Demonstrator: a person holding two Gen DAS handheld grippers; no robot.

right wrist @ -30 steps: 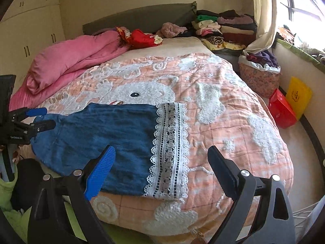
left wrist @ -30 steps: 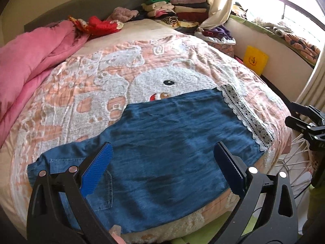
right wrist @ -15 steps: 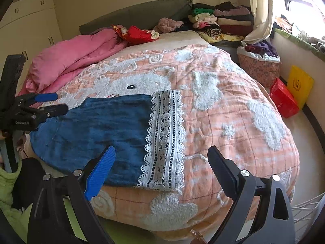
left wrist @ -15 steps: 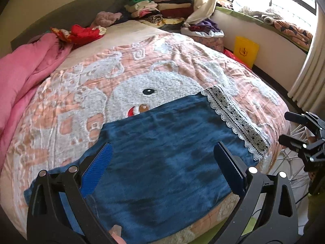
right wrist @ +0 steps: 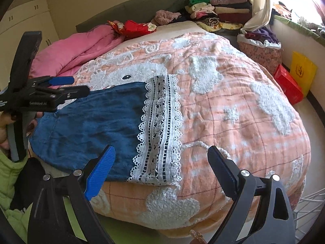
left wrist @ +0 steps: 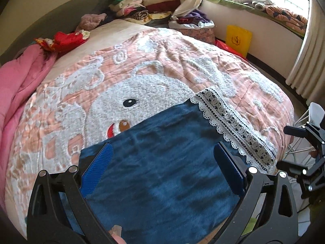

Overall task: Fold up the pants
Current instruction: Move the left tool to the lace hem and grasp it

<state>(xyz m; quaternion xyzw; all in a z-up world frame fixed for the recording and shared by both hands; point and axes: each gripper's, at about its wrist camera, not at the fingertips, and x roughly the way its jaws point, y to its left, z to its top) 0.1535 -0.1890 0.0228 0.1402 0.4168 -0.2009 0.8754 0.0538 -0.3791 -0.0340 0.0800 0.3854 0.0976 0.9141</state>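
Observation:
Blue denim pants (left wrist: 162, 172) lie flat at the near edge of the bed, their white lace hem (left wrist: 233, 126) to the right. My left gripper (left wrist: 162, 168) hovers open over the middle of the denim, nothing between its fingers. In the right wrist view the pants (right wrist: 97, 126) stretch left from the lace hem (right wrist: 160, 130). My right gripper (right wrist: 160, 170) stands open in front of the hem at the bed's front edge, holding nothing. The left gripper (right wrist: 79, 85) appears there above the waist end, held by a hand (right wrist: 4, 126).
A peach blanket with white animal figures (right wrist: 233, 105) covers the bed. A pink quilt (right wrist: 77, 48) is bunched at the far left. Stacked folded clothes (right wrist: 219, 14) sit at the head. On the floor to the right are a yellow bag (right wrist: 302, 71) and a red box (right wrist: 288, 85).
Both grippers have moved in closer over the pants and the bed fills more of each view. Both remain open. The pants lie as before.

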